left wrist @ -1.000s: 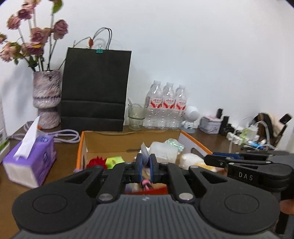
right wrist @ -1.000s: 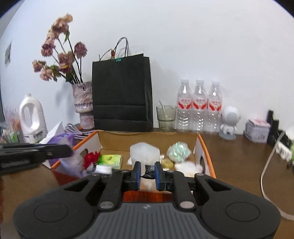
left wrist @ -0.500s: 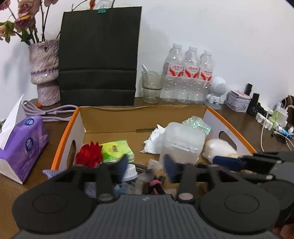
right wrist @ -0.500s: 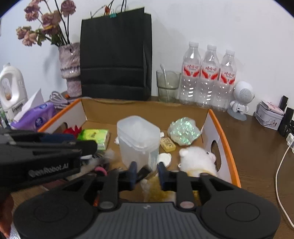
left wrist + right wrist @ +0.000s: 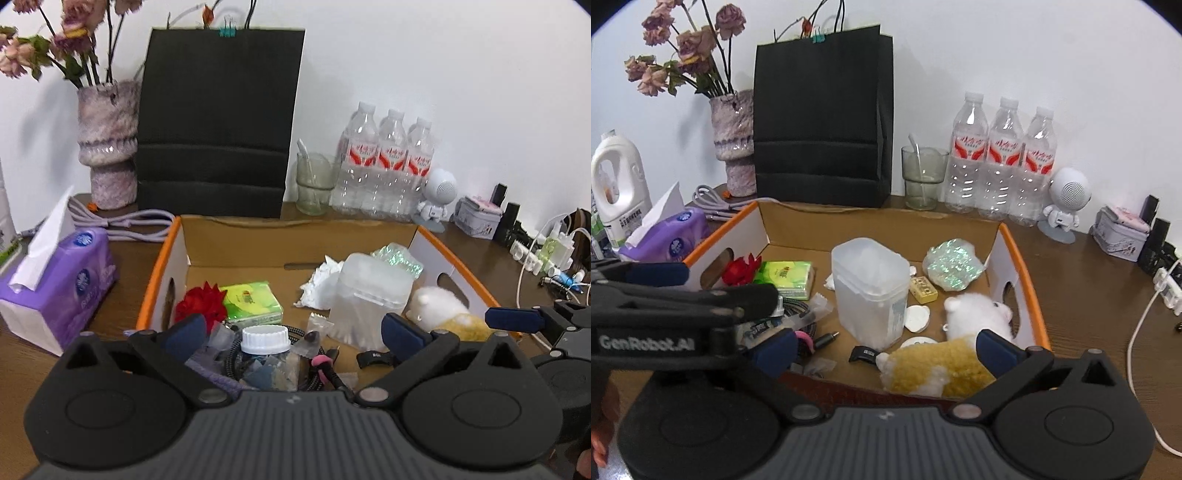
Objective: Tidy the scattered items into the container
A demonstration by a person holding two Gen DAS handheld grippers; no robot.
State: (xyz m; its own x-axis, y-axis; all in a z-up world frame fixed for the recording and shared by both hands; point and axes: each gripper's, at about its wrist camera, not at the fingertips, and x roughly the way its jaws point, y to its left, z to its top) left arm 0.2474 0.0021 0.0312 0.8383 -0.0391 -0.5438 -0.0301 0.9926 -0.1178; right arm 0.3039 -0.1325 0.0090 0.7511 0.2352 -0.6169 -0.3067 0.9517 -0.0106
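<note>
change: both claws just popped wide open, nothing pinched | task: looks basically tidied, items all sit in the cardboard box (image 5: 432, 242) mid-frame | pose: left gripper (image 5: 291, 332) over bottle clutter, right gripper (image 5: 886, 341) tilted down above plush toy (image 5: 934, 365), probably just dropped

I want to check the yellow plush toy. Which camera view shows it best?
The right wrist view: the yellow plush toy lies almost whole near the cardboard box's front edge. The left wrist view shows only a small yellow part at the right, behind that gripper's finger.
</note>
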